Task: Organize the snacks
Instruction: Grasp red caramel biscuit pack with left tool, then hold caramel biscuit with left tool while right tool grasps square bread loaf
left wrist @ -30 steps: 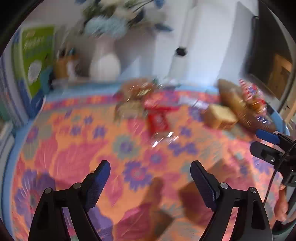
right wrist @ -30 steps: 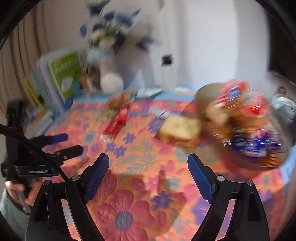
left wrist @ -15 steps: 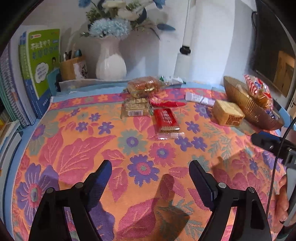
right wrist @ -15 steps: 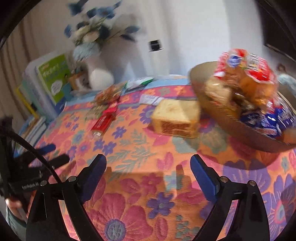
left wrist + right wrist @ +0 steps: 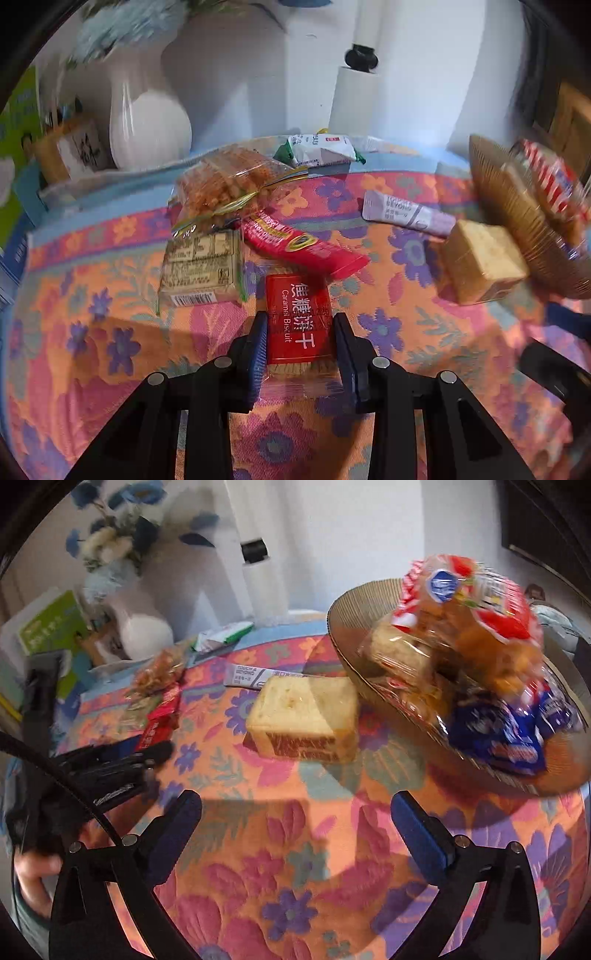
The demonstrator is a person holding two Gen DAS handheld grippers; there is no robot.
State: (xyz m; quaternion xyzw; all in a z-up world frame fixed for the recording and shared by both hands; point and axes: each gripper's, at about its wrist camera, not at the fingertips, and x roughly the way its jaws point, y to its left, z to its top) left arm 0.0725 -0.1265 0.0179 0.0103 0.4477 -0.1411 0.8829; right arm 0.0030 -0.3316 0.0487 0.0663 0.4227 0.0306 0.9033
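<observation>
Red biscuit pack (image 5: 298,325) sits clamped between my left fingers (image 5: 258,343), its sides touching both pads, lying flat on the flowered counter (image 5: 110,332). Just beyond the fingertips lies a red stick pack (image 5: 303,247), angled; ahead to the left is a clear cracker pack (image 5: 201,269), with a bag of fried snacks (image 5: 229,184) behind it. Ahead to the right sit a cake block (image 5: 480,266) and the brown basket (image 5: 517,210). My right fingers (image 5: 417,823) stand wide apart over bare cloth, holding nothing. Past them the cake block (image 5: 306,716) rests just beside the basket (image 5: 354,627), which is piled with wrapped snacks (image 5: 476,627).
</observation>
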